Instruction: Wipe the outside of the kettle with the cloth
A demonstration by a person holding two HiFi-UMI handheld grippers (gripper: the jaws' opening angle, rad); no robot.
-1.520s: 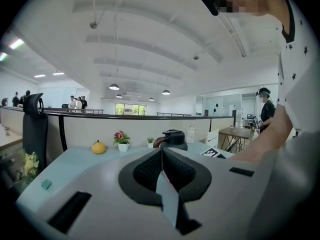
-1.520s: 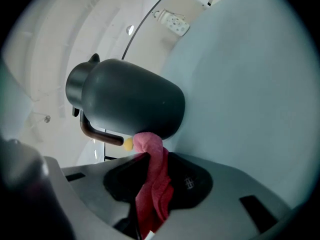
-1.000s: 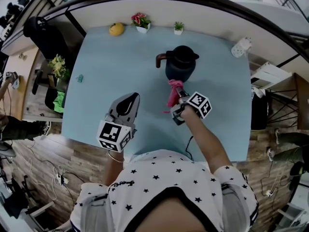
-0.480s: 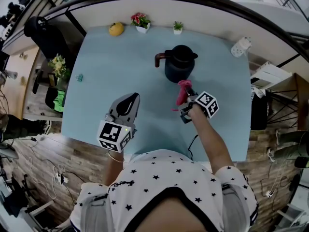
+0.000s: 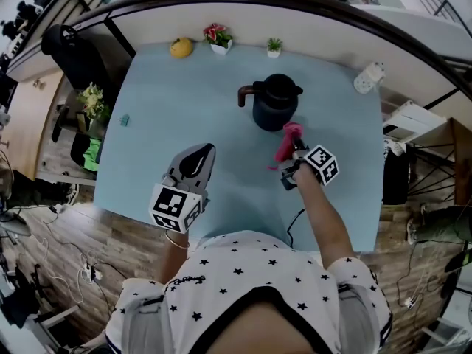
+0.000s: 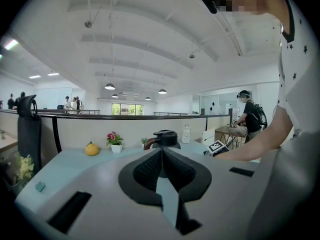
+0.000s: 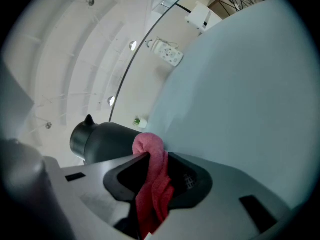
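Observation:
A dark kettle (image 5: 275,102) with a brown handle stands on the light blue table (image 5: 177,109), and shows in the right gripper view as a dark kettle (image 7: 102,141) and in the left gripper view as a dark kettle (image 6: 164,139). My right gripper (image 5: 292,147) is shut on a pink cloth (image 5: 287,140), held at the kettle's lower right side; the cloth (image 7: 154,184) bunches between the jaws. Nearer the table's front, my left gripper (image 5: 196,158) is shut with nothing in it.
A yellow fruit (image 5: 180,46), a flower pot (image 5: 217,35) and a small green plant (image 5: 274,46) line the table's far edge. A white bottle-like object (image 5: 368,77) stands at the far right corner. A small teal item (image 5: 124,120) lies near the left edge.
My right gripper has carried the pink cloth to the right, from in front of the kettle round to its right side. The left gripper has stayed put.

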